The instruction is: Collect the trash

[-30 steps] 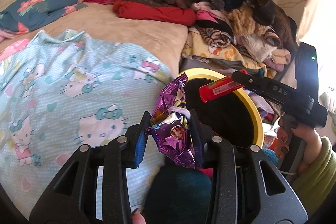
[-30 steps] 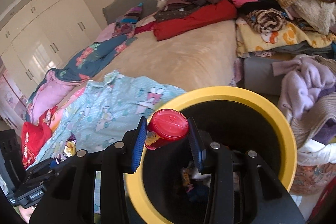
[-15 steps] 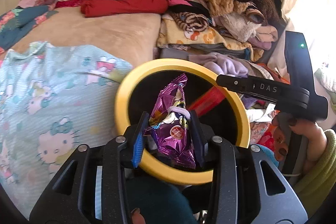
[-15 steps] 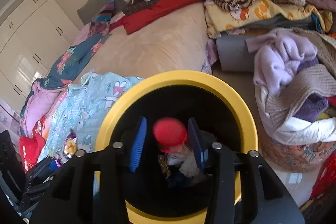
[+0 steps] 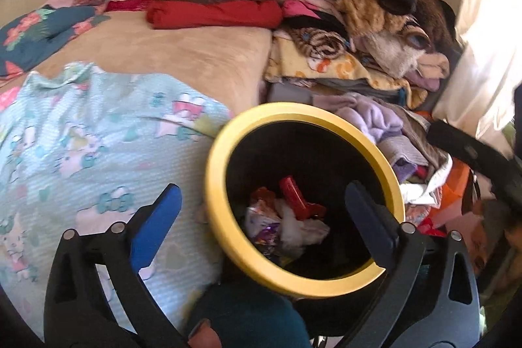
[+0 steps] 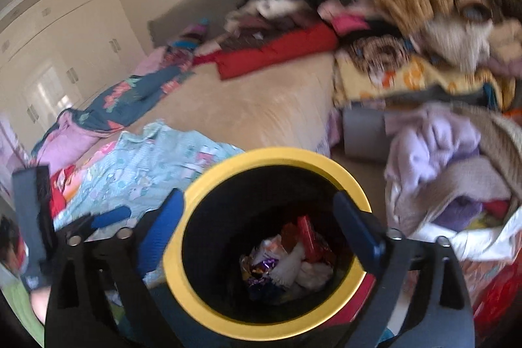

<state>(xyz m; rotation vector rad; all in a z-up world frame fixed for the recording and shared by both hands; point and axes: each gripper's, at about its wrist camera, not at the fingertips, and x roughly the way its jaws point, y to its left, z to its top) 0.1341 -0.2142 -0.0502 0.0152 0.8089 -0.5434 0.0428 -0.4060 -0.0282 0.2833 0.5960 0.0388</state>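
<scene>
A black bin with a yellow rim (image 5: 225, 185) (image 6: 280, 155) stands beside the bed. Inside lie a red tube (image 5: 293, 196) (image 6: 306, 237), a purple snack wrapper (image 5: 266, 232) (image 6: 261, 269) and white crumpled paper (image 5: 303, 229) (image 6: 303, 273). My left gripper (image 5: 261, 217) is open and empty, its jaws wide apart over the bin's near rim. My right gripper (image 6: 261, 224) is open and empty, jaws wide apart above the bin's mouth. The left gripper also shows at the left of the right wrist view (image 6: 98, 222).
The bed carries a light blue Hello Kitty sheet (image 5: 81, 145) (image 6: 146, 162) and a beige blanket (image 5: 169, 54). A tall heap of clothes (image 5: 342, 5) (image 6: 407, 22) rises behind the bin. A basket of laundry (image 6: 456, 178) sits right of the bin.
Both grippers opened. The purple wrapper dropped from the left gripper and the red tube from the right gripper; both now lie inside the bin.
</scene>
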